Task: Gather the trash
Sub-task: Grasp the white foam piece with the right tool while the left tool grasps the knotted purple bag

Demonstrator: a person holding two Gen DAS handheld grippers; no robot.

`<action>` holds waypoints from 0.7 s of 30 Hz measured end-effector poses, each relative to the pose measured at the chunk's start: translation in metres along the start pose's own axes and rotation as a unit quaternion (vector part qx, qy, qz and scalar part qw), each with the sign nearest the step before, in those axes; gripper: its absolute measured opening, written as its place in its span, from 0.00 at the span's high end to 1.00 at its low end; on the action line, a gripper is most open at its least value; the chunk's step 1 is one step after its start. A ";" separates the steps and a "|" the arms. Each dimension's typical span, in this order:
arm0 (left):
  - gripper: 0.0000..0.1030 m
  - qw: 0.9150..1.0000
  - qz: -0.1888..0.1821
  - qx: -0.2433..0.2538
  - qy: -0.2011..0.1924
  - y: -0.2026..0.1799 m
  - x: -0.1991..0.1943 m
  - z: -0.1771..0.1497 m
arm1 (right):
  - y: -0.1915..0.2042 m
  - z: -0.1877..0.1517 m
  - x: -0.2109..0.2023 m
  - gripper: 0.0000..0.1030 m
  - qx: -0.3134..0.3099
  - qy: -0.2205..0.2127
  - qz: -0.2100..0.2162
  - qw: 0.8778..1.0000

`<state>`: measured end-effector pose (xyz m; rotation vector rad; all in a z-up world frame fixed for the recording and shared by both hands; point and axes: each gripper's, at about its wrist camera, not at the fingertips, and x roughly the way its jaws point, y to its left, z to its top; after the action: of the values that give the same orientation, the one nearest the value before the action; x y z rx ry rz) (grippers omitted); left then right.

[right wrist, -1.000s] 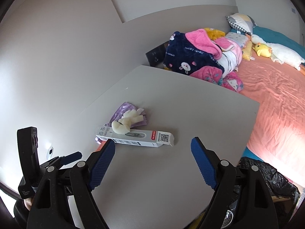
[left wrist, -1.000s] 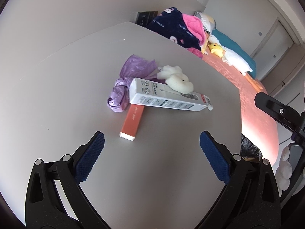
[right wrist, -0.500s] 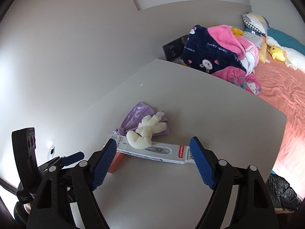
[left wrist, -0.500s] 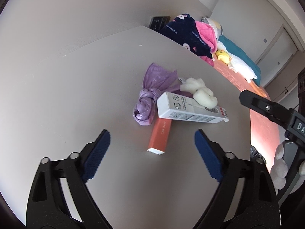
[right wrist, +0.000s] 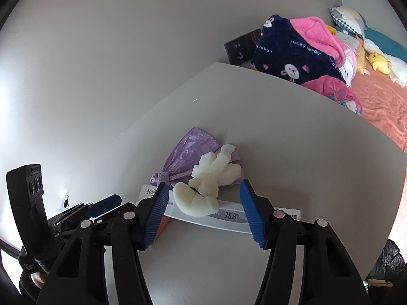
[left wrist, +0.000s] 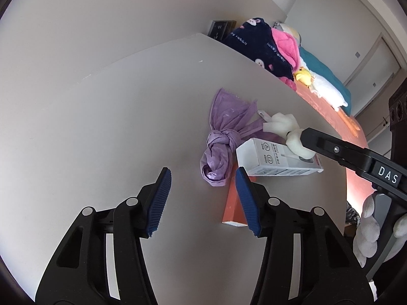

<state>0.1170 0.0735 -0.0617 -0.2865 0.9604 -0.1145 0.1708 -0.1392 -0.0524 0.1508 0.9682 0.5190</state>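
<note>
A knotted purple plastic bag (left wrist: 223, 137) lies on the grey table (left wrist: 101, 127), next to a white thermometer box (left wrist: 274, 161), an orange box (left wrist: 234, 208) under it, and white foam pieces (left wrist: 282, 124). My left gripper (left wrist: 203, 200) is open, just short of the bag's knotted end. My right gripper (right wrist: 206, 211) is open, its fingers either side of the foam pieces (right wrist: 203, 185) above the white box (right wrist: 229, 216); the bag (right wrist: 190, 152) lies behind.
A bed with an orange sheet (right wrist: 381, 101), a navy and pink blanket pile (right wrist: 300, 48) and plush toys (right wrist: 379, 61) lies beyond the table's far edge. A black bag (right wrist: 386, 259) sits below the table's right edge. A wall (left wrist: 76, 25) runs along the left.
Both grippers have moved in toward the trash pile and their jaws have narrowed. The right gripper now straddles the foam; the left is close to the purple bag.
</note>
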 end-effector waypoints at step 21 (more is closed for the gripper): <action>0.50 0.999 -0.020 0.022 0.014 -0.013 0.034 0.021 | -0.002 -0.003 0.011 0.74 -0.002 0.006 -0.003 1.000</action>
<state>0.1542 0.0578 -0.0729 -0.2642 0.9784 -0.1762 0.1738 -0.1357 -0.0636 0.1415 0.9784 0.5164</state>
